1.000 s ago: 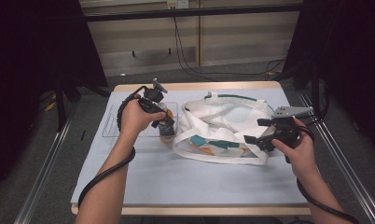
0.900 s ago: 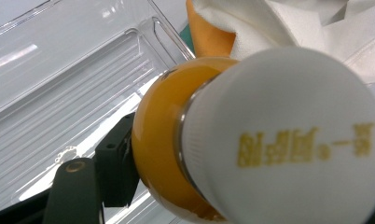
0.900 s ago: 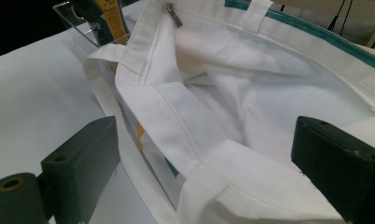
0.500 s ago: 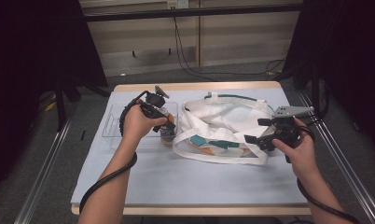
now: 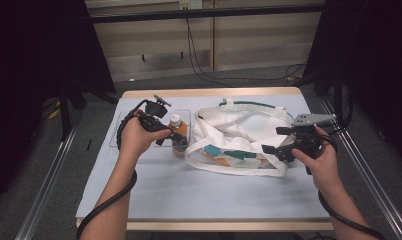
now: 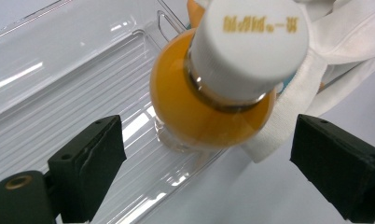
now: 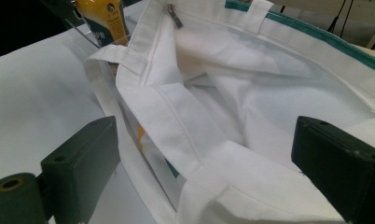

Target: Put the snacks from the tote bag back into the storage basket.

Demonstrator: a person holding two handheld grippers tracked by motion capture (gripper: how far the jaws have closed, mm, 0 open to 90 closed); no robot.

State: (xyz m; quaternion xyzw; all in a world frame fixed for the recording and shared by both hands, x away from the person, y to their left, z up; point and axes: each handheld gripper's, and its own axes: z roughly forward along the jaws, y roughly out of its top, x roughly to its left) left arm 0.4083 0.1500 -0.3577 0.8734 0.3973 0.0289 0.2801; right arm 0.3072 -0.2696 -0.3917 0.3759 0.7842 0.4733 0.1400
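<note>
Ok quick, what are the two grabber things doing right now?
Left gripper: open, jaws on either side of the orange bottle, not squeezing it.
Right gripper: open, jaws apart over the white bag, holding nothing.

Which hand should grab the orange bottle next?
Left. The left gripper is open right over the orange bottle in the clear tray. The right gripper is at the white bag.

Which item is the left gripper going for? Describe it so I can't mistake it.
On the table, left of the white tote bag, lies a clear plastic tray. At its near right corner stands a small bottle of orange liquid with a white cap, between the open left gripper fingers.
</note>
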